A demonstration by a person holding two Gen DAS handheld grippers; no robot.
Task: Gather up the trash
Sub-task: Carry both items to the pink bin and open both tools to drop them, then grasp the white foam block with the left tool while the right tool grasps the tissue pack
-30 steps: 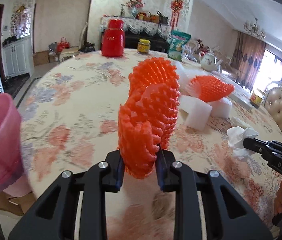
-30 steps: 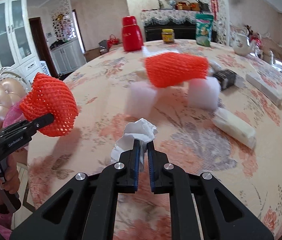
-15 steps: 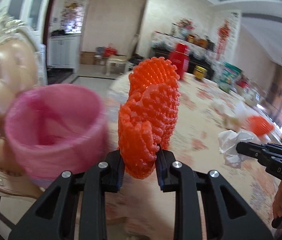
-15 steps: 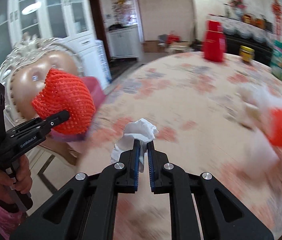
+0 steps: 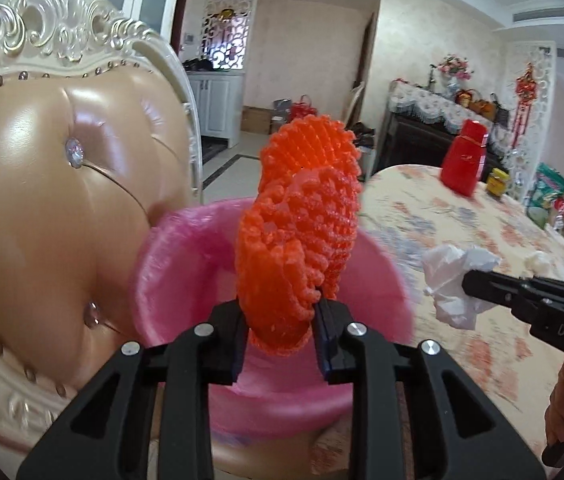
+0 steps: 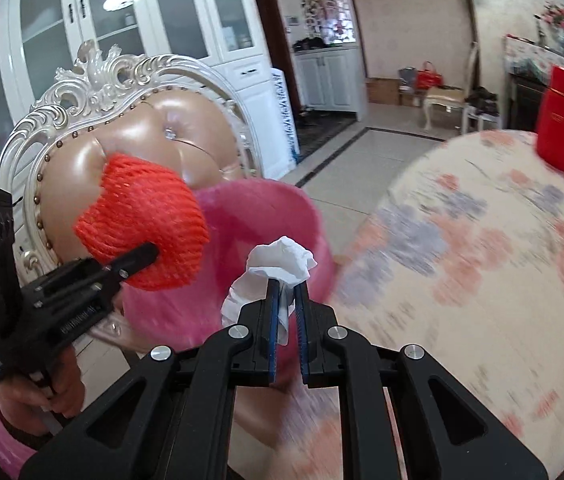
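An orange foam fruit net [image 5: 302, 232] stands upright between the pads of my left gripper [image 5: 280, 320], whose jaws are opening while still touching it. The net hangs over the mouth of a pink-lined bin [image 5: 186, 220]. In the right wrist view the same net [image 6: 146, 220] and left gripper [image 6: 138, 258] sit left of the bin [image 6: 266, 196]. My right gripper [image 6: 286, 300] is shut on a crumpled white tissue [image 6: 282, 260] just in front of the bin's rim. The tissue [image 5: 450, 276] and the right gripper [image 5: 470, 280] also show at the right of the left wrist view.
An ornate cream chair with a tan padded back [image 5: 62, 180] stands right behind the bin. The round table with a floral cloth [image 6: 482, 260] lies to the right, with a red thermos [image 6: 560, 132] on it. A hand [image 6: 42, 396] grips the left tool.
Both grippers swung left from over the table to the pink bin, carrying the orange net and the tissue. The bin and chair now fill the view, and the left jaws have parted slightly.
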